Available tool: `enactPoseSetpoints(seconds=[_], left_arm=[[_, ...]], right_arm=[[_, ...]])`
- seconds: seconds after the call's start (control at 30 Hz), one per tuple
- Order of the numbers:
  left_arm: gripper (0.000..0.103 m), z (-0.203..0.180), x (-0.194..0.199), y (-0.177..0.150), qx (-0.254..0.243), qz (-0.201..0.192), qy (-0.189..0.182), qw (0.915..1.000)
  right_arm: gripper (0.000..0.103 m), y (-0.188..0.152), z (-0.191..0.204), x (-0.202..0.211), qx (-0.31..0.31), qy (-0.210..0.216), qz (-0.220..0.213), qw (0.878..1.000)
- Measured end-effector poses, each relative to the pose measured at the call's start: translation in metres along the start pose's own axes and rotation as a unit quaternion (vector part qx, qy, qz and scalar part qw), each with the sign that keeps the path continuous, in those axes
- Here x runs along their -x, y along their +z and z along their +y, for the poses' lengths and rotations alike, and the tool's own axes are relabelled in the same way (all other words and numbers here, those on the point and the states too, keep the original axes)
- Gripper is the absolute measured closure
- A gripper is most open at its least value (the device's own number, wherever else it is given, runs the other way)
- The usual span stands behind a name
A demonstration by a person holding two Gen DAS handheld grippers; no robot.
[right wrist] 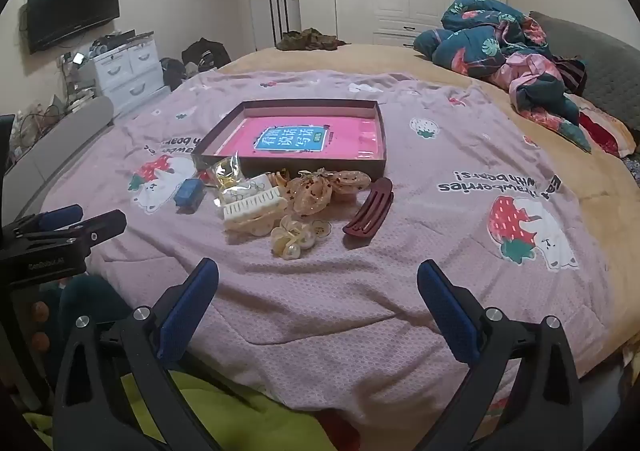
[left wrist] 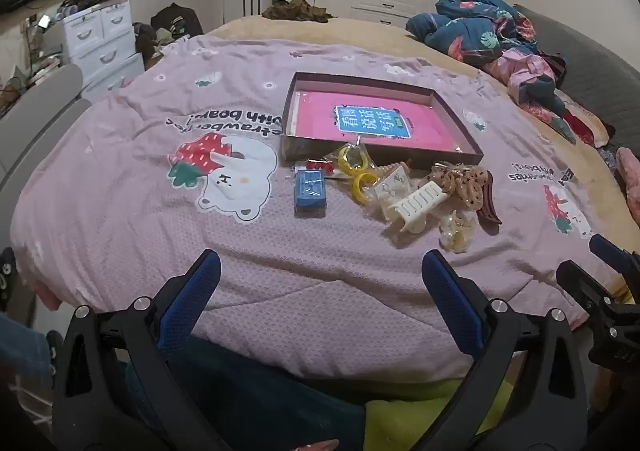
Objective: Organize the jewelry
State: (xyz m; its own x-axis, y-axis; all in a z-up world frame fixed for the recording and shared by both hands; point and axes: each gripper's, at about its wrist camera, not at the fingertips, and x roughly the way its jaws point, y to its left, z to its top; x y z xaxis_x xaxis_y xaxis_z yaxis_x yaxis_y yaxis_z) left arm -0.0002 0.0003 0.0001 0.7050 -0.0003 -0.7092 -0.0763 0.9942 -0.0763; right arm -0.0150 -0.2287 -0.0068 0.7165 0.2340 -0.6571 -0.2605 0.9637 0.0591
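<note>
Two grippers hang wide open and empty above the near edge of a bed draped in a pink blanket (right wrist: 320, 311) printed with strawberries and bears. My left gripper (left wrist: 320, 283) hovers with nothing between its blue pads; my right gripper (right wrist: 318, 291) does the same, just beside it.

From left to right across the jewelry pile in the right wrist view: a small blue box (right wrist: 188, 193) sits on the blanket, then clear packets holding yellow rings (right wrist: 228, 173), a cream hair claw (right wrist: 254, 211) lying on its side, a cluster of pearl pieces (right wrist: 294, 239) just in front of it, amber spotted clips (right wrist: 332, 183) behind, and a dark red hair clip (right wrist: 368, 213) at the right end. Directly behind the pile lies a shallow brown box (right wrist: 380, 131), open, with a pink book (right wrist: 304, 141) flat inside it. Crumpled floral bedding (right wrist: 500, 39) is heaped at the far right of the bed.
</note>
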Motion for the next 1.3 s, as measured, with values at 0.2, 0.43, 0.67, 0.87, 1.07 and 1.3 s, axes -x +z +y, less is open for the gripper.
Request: enactPoseSetpoints(seconds=[0.2,0.43,0.67,0.87,1.07,1.3], left_arm=[[0.009,-0.001,0.006,0.001,-0.005,-0.004,0.002,1.0000],[0.009,-0.004,0.007,0.001,-0.009,-0.005,-0.003,0.9999],[0.009,-0.006,0.007,-0.001,-0.009,-0.007,-0.004,0.9999],[0.009,-0.004,0.006,-0.001,-0.010,-0.007,-0.005,0.9999],[0.009,-0.004,0.007,0.000,-0.010,-0.007,-0.006,0.9999],[0.009,-0.004,0.006,-0.001,-0.011,-0.009,-0.006,0.9999]], right_arm=[[0.004,-0.001,-0.001,0.000,0.002,0.002,-0.002,1.000],[0.004,-0.003,-0.002,-0.003,-0.003,0.004,0.000,1.000],[0.004,-0.001,0.000,-0.001,-0.003,0.005,0.002,1.000],[0.004,0.000,0.001,-0.001,-0.003,0.004,0.002,1.000],[0.004,-0.001,0.001,-0.001,-0.002,0.006,0.001,1.000],[0.004,0.000,0.001,-0.001,-0.002,0.005,0.001,1.000]])
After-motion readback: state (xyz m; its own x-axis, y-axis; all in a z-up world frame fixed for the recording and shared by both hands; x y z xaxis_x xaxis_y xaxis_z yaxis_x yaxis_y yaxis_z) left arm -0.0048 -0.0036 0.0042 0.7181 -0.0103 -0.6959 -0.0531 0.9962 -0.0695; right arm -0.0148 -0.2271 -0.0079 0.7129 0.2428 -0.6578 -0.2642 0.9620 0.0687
